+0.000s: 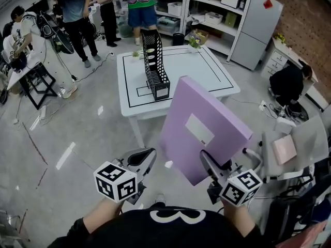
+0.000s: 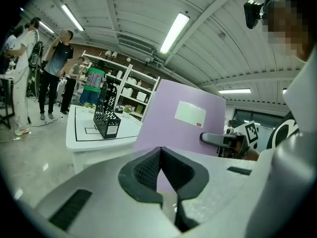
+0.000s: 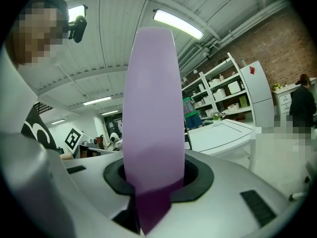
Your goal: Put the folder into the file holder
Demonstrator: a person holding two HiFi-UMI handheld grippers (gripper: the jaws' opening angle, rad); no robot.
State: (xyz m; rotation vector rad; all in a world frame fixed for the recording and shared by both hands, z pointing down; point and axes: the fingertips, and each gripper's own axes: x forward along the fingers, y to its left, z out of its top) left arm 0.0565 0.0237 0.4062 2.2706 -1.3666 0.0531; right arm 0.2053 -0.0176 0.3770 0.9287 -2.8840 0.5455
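Nearest, the left gripper (image 1: 146,158) pointed forward with its jaws closed on nothing. Ahead of it, a black mesh file holder (image 1: 155,68) stood upright on the white tabletop (image 1: 207,71), with people (image 1: 77,14) and shelves (image 1: 207,14) beyond. To the right, the right gripper (image 1: 208,164) had its jaws clamped on the lower edge of a purple folder (image 1: 207,120), held upright in the air, well short of the holder.

Left gripper (image 2: 160,150): jaws together, nothing between them. Just beyond, purple folder (image 2: 171,128) upright and tilted, white label (image 2: 190,114) on its face. Right gripper (image 2: 218,139) on the folder's right edge. Far left: white table (image 2: 81,133) with black-line border, black mesh holder (image 2: 106,115) on it. Further off, people (image 2: 54,73) standing and shelves (image 2: 136,90).
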